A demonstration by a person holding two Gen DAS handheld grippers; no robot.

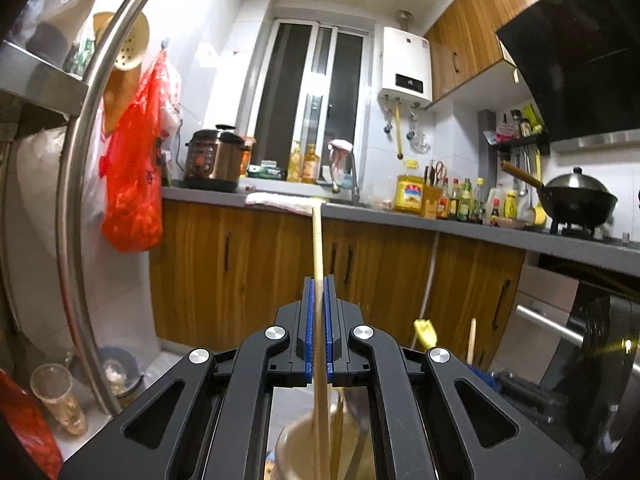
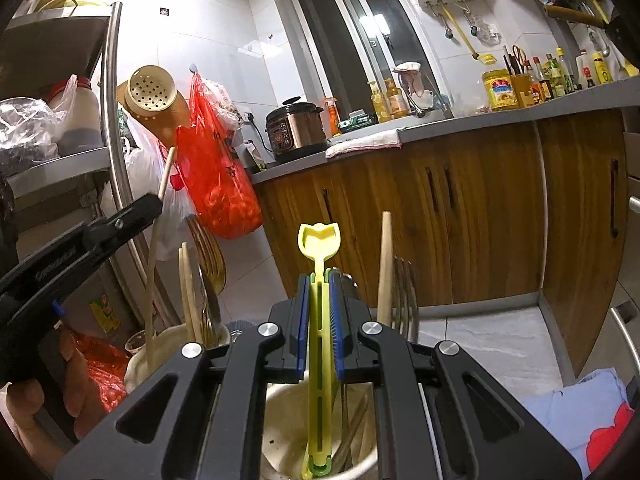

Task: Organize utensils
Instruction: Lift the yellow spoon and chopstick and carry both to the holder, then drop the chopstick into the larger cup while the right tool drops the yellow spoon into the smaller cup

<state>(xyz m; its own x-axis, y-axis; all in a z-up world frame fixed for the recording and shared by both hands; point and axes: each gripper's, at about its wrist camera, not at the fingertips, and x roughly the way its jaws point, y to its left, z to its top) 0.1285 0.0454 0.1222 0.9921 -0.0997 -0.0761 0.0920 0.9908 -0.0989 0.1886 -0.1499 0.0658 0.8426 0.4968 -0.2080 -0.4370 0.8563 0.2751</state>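
You are mid-sort: your left gripper (image 1: 318, 300) is clamping a wooden chopstick (image 1: 317, 240) at frame centre, your right gripper (image 2: 319, 300) is pinching the yellow utensil (image 2: 319, 264) above the lower-centre cup (image 2: 280, 424); forks (image 2: 404, 292) are waiting

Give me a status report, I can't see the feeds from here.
Left gripper shut on a chopstick, over a glass jar. Right gripper shut on a yellow utensil, over a metal cup. Nothing in the way.
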